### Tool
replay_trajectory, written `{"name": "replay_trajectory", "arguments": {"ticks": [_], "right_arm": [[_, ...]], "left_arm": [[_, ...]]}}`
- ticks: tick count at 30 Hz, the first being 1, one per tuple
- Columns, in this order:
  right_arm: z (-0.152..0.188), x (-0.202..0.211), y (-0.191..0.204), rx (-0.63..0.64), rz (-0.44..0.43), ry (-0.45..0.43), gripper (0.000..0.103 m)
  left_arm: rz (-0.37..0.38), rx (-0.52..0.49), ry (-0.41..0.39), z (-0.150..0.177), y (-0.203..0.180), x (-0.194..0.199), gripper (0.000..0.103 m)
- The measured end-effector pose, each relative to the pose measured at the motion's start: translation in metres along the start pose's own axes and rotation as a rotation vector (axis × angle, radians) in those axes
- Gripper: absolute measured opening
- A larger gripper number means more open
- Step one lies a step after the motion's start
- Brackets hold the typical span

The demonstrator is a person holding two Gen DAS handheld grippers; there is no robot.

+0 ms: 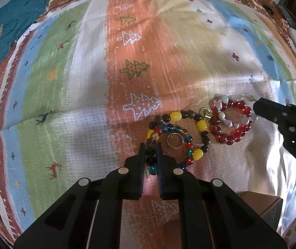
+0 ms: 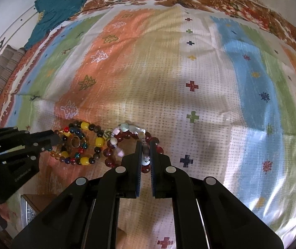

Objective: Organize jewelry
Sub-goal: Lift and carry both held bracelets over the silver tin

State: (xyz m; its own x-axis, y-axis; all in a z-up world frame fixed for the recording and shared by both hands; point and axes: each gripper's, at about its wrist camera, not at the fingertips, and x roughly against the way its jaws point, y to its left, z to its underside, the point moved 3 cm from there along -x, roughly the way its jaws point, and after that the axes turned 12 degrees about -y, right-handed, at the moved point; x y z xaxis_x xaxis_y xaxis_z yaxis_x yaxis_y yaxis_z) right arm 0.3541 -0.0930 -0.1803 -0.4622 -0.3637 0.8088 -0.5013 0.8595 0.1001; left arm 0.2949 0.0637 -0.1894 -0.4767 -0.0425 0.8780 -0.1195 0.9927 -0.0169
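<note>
Multicoloured bracelet between left gripper fingers

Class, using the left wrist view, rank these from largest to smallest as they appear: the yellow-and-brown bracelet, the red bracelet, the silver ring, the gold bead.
1. yellow-and-brown bracelet, the widest loop
2. red bracelet, a smaller loop
3. silver ring
4. gold bead, close to the ring in size, so this last order is unsure

Striped patterned cloth, teal garment beyond.
</note>
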Motion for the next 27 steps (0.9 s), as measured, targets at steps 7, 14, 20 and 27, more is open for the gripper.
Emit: {"name": "replay_trajectory", "arguments": {"ticks": [7, 14, 20, 27], "right_arm": [[-0.003, 0.014, 0.008, 0.022, 0.0, -0.027, 0.008], [-0.003, 0.029, 0.013, 0.021, -0.004, -0.049, 0.008], [0.0, 0.04, 0.013, 0.022, 0.008, -0.064, 0.008], [0.001, 0.062, 0.013, 0.027, 0.019, -0.096, 0.008]], "left_arm": [[0.012, -0.02, -0.053, -0.011, -0.007, 0.018, 0.009], [0.039, -0.011, -0.096, -0.018, -0.009, 0.037, 0.009], [0.026, -0.022, -0.115, -0.016, -0.006, 0.048, 0.009], [0.03, -0.036, -0.139, -0.012, -0.006, 0.066, 0.009]]}}
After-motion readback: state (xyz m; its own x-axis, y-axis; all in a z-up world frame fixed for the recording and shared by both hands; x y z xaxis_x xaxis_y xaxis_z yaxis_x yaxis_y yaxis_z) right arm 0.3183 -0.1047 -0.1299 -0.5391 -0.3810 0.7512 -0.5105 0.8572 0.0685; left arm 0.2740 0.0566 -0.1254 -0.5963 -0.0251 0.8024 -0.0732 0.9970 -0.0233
